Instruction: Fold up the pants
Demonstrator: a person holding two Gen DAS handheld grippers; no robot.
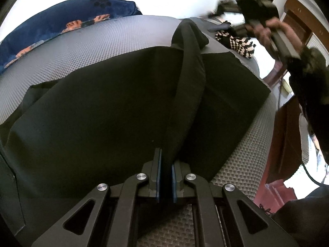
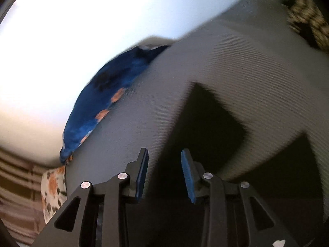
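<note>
Black pants [image 1: 102,103] lie spread on a grey dotted mat [image 1: 92,47]. A raised fold of the fabric [image 1: 191,72] runs from the far edge down into my left gripper [image 1: 166,156], which is shut on it. In the right wrist view my right gripper [image 2: 164,154] hangs open above the pants [image 2: 205,123], with nothing between its blue pads [image 2: 187,173]. That view is blurred. A hand [image 1: 273,28] holds the right gripper high at the upper right of the left wrist view.
A blue cushion with orange patches [image 1: 61,18] [image 2: 115,94] lies along the mat's far side. A black-and-white checkered cloth [image 1: 240,45] [image 2: 304,18] sits at the far right corner. Wooden furniture [image 1: 287,127] stands past the mat's right edge.
</note>
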